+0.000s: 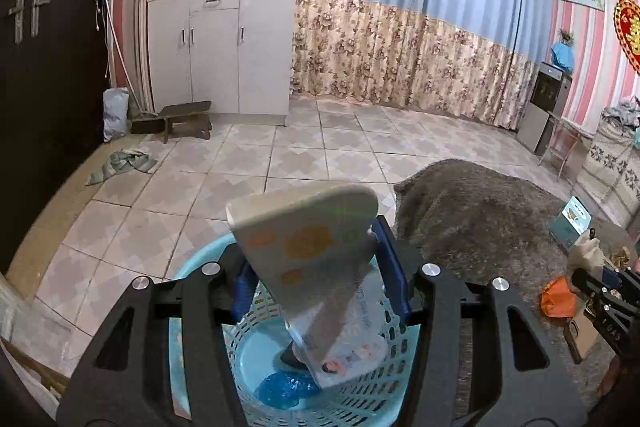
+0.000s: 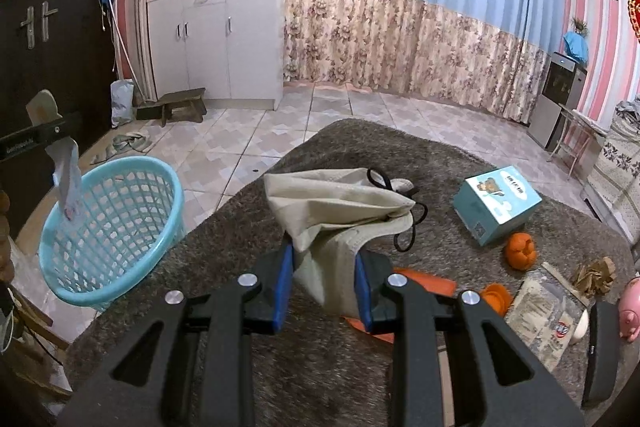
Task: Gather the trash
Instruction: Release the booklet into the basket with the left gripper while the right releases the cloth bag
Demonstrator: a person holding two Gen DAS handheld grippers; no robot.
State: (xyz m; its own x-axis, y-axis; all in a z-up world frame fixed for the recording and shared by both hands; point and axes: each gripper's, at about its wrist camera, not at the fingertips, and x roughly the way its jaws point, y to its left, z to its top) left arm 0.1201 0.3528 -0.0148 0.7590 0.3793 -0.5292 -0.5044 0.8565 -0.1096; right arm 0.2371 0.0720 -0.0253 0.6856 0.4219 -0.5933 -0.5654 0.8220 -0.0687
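Note:
My left gripper [image 1: 320, 275] hangs over the light-blue mesh basket [image 1: 192, 267], shut on a flat white packet [image 1: 308, 239] with orange prints. The packet is tilted, its lower end pointing down into the basket. A blue crumpled wrapper [image 1: 284, 389] lies on the basket floor. The right wrist view shows the same basket [image 2: 112, 223] at the left, with the left gripper [image 2: 36, 139] and the packet [image 2: 66, 179] above its rim. My right gripper [image 2: 323, 285] is shut on a beige cloth bag [image 2: 340, 203] with a black drawstring, above the grey shaggy rug [image 2: 400, 155].
On the rug to the right lie a teal box [image 2: 496, 205], an orange peel [image 2: 520, 251], a clear printed wrapper [image 2: 540, 319], crumpled brown paper [image 2: 596, 275] and a pink pig toy [image 2: 632, 307]. A white cabinet [image 2: 224, 43] and low stool [image 2: 184, 103] stand at the back.

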